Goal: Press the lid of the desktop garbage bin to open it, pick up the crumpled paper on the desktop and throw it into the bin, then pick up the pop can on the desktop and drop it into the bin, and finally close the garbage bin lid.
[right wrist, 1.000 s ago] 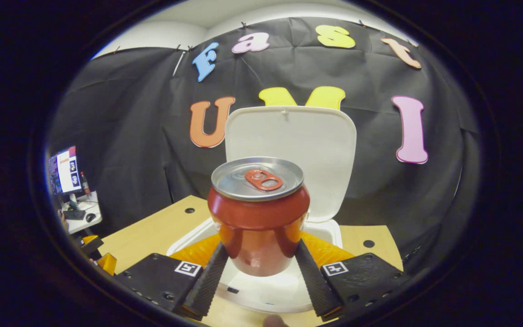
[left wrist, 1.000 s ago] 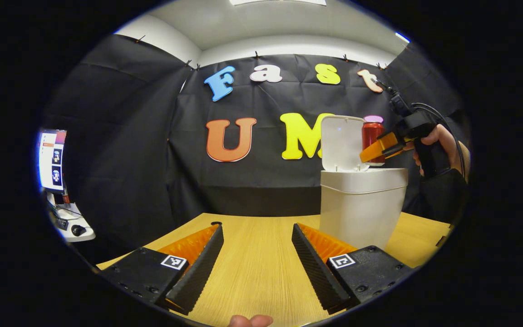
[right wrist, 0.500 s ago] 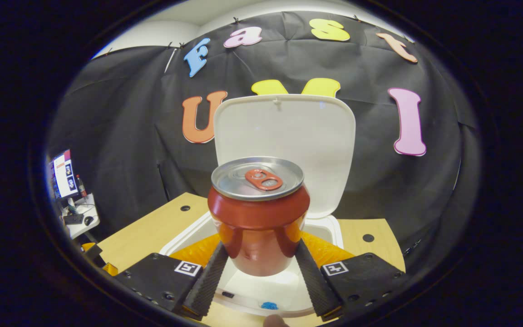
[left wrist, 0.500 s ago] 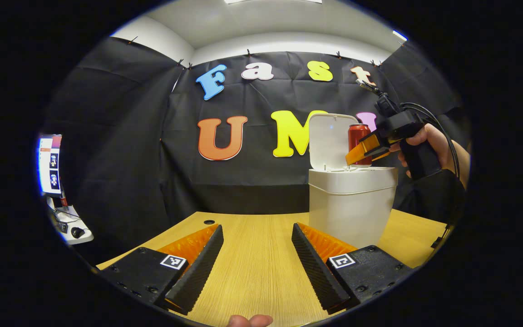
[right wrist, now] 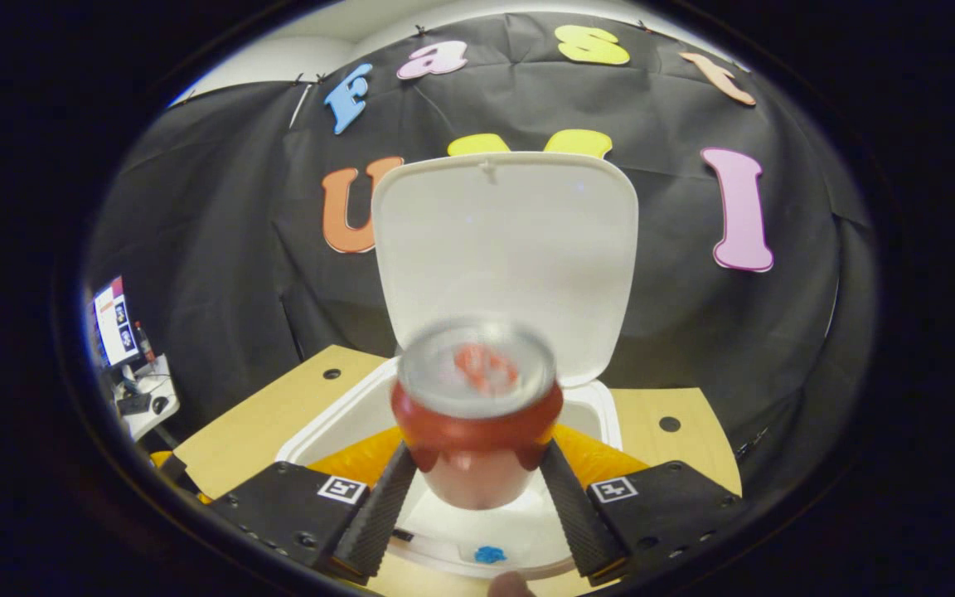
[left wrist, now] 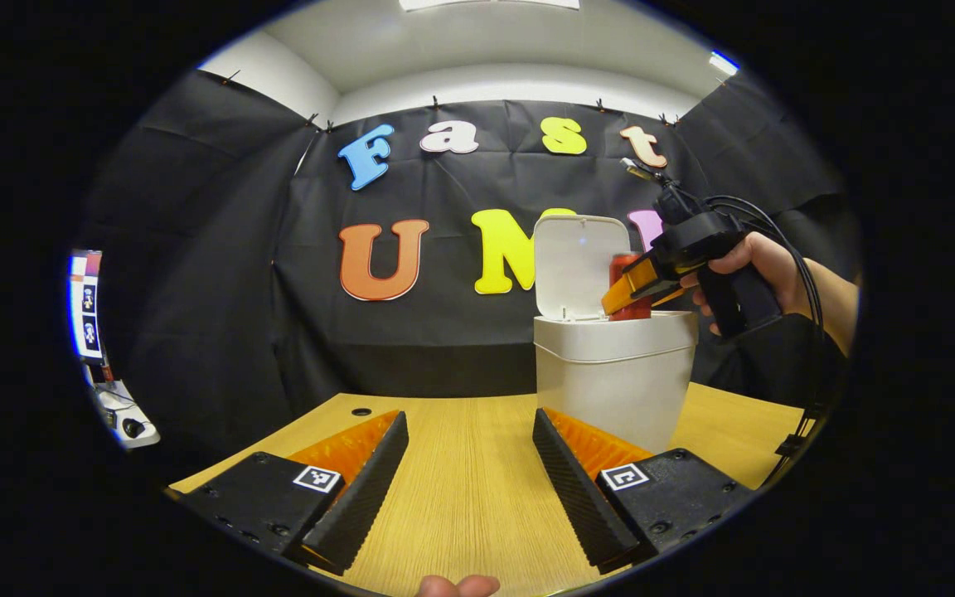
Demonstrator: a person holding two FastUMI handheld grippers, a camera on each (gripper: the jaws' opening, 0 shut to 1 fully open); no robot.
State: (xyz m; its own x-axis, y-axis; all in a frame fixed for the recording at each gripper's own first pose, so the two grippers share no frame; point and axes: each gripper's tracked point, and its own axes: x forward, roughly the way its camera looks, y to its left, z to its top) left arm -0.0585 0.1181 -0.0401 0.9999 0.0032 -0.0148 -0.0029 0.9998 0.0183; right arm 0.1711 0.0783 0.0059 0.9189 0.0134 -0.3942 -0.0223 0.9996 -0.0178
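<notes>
Red aluminium pop can (right wrist: 477,414): light, slick, dentable, best pinched mid-body; blurred between right gripper (right wrist: 477,452) fingers above white plastic bin (right wrist: 328,414), clamped or freed unclear; left gripper (left wrist: 469,419) apart

- The red pop can (right wrist: 477,414), silver-topped with a red pull tab, is being seen upright and blurred between the jaws of the right gripper (right wrist: 477,497), just above the bin's mouth.
- The white garbage bin (right wrist: 585,414) is being shown below and beyond those jaws, its lid (right wrist: 506,249) standing raised behind the can.
- Whether the can is being touched by the fingers cannot be told.
</notes>
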